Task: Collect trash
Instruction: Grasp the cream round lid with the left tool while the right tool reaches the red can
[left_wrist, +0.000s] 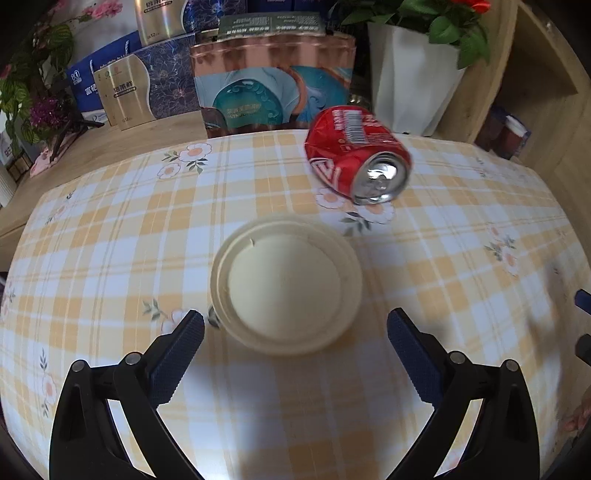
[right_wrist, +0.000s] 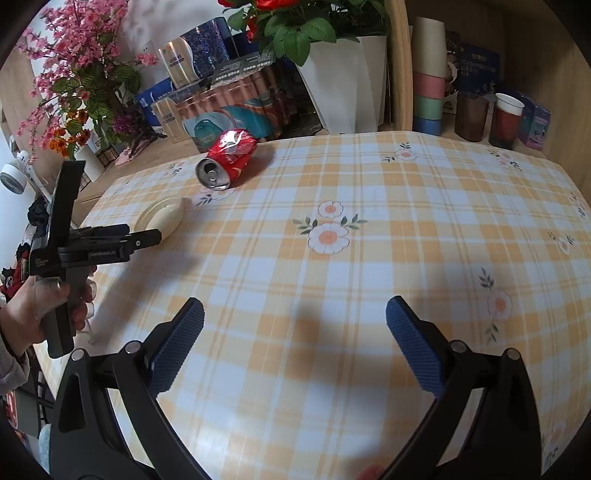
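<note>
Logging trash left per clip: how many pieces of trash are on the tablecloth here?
2. A crushed red can lies on its side near the table's far edge; a cream lid lies nearer, just ahead of the left gripper. No others visible.

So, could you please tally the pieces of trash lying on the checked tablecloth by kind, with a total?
Crushed red can: 1
Upside-down cream paper bowl: 1
Total: 2, both on the tablecloth, none held in either gripper.
</note>
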